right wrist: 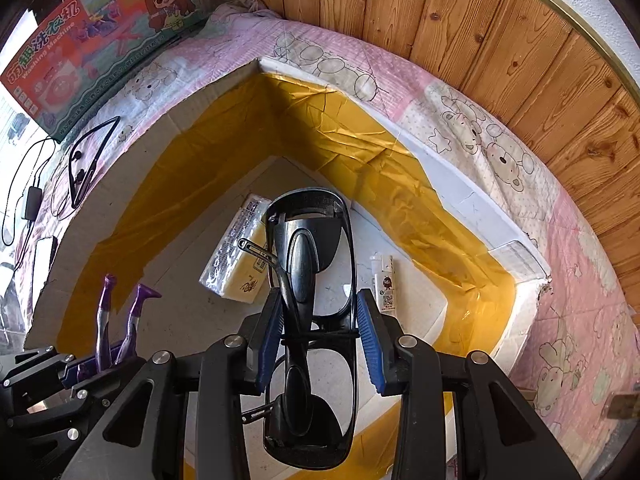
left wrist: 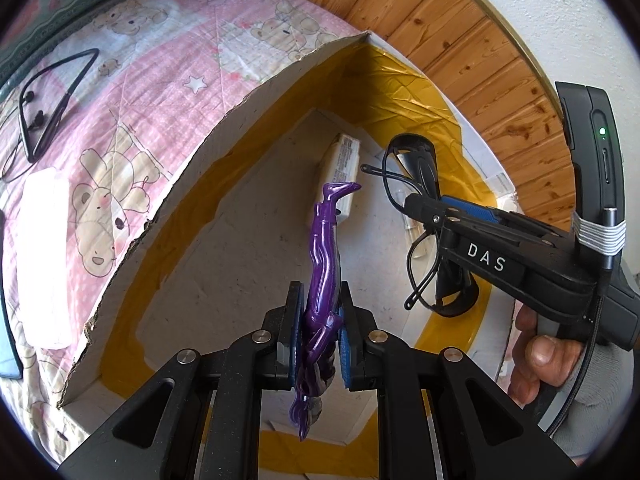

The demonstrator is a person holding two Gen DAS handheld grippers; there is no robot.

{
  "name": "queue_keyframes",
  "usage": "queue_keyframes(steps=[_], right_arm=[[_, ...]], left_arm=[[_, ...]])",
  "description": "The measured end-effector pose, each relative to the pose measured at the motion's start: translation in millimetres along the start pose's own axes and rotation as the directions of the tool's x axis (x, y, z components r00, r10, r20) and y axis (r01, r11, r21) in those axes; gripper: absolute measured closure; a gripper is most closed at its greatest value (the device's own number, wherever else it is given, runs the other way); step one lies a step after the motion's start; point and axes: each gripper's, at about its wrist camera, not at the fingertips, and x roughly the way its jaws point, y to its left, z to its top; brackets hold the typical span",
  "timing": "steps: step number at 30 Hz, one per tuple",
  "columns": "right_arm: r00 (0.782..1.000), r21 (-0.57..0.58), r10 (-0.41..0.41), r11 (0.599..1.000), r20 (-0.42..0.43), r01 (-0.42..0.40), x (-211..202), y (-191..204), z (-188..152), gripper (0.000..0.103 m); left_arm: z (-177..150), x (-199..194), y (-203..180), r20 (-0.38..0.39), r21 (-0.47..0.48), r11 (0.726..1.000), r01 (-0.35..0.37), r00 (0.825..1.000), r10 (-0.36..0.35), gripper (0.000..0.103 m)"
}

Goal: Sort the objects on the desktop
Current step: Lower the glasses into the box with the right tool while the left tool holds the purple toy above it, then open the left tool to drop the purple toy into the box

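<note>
Left gripper (left wrist: 320, 320) clamps glossy purple figurine (left wrist: 322, 248) | right gripper (right wrist: 320, 340) clamps black glasses (right wrist: 310, 320)

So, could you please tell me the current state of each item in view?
Left hand-held gripper: shut on purple plastic figurine, over the box.
Right hand-held gripper: shut on black folded sunglasses.
White cardboard box with yellow tape: open.
Yellow tissue pack: lying flat in box.
Small white lighter: lying flat in box.
</note>
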Motion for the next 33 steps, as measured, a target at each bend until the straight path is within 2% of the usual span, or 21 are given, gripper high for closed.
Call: queue_keyframes(steps=[6, 13, 16, 20, 22, 24, 33], right_arm=[[1.0, -0.018, 0.001, 1.0, -0.03, -0.002, 5.9, 1.3, 7.8, 0.065], [0.997, -0.053, -0.008, 0.999, -0.071, 0.004, 15.2, 5.3, 11.0, 0.065], [0.996, -0.065, 0.0, 0.998, -0.087, -0.006, 17.6, 5.5, 11.7, 0.078], [0.997, -0.075, -0.002, 0.997, -0.082, -0.004, 16.0, 6.9, 13.6, 0.078], [0.997, -0.077, -0.001, 0.997, -0.077, -0.005, 14.3, 6.2, 14.3, 0.078], [0.997, -0.08, 0.001, 0.997, -0.076, -0.007, 12.4, 6.8, 13.6, 0.078], [0.996, -0.098, 0.018, 0.995, -0.084, -0.026, 2.2, 11.3, 6.0, 0.078]], left_arm=[[3.0, 2.4, 10.0, -0.025, -0.057, 0.998, 0.027, 0.999, -0.028, 0.088], [1.8, 6.3, 12.2, -0.04, -0.074, 0.997, -0.003, 0.999, 0.0, 0.087], [2.3, 5.6, 12.3, -0.037, -0.075, 0.997, -0.011, 0.999, 0.008, 0.087], [1.6, 5.0, 12.7, -0.037, -0.077, 0.997, -0.018, 0.999, 0.016, 0.087], [1.7, 3.3, 12.4, -0.031, -0.077, 0.997, -0.027, 0.999, 0.024, 0.078], [1.7, 2.0, 14.5, -0.03, -0.092, 0.996, -0.024, 0.999, 0.021, 0.074], [3.1, -6.5, 15.1, -0.019, -0.109, 0.994, -0.015, 1.0, 0.013, 0.071]])
